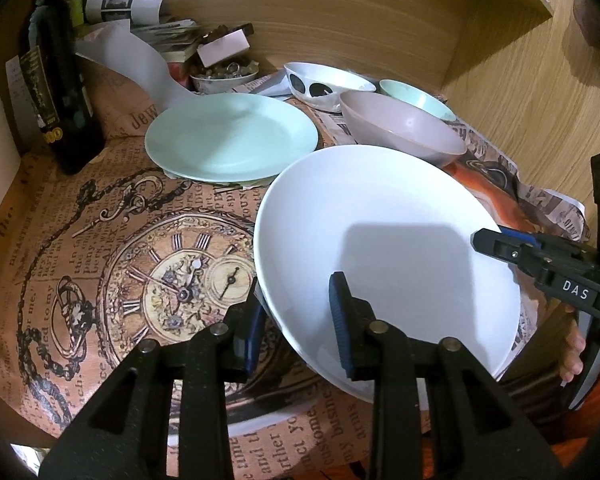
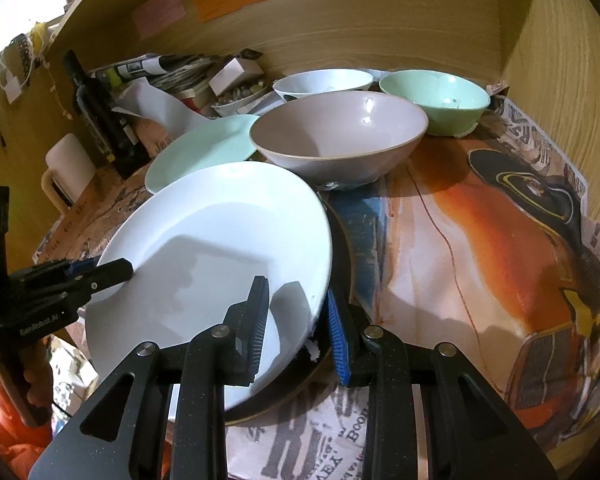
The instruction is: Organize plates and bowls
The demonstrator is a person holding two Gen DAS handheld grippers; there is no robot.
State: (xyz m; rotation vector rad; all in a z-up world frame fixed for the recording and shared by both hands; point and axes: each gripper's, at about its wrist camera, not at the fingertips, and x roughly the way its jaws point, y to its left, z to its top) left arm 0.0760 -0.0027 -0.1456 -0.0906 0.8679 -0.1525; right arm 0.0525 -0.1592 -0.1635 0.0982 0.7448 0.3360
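Gripping white plate (image 1: 380, 216) rim w/ both: left tongs (image 1: 296, 320) & right tongs (image 2: 296, 332) nearly closed on it.

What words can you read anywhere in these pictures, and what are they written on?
"DAS": right gripper, white letters on its body.
"GenRobot.AI": left gripper, faint on its body.
"customer", "time": newspaper-print table cover; its small print is too blurred.
Roman numerals: printed pocket watch.
Bottle label: too small to read.
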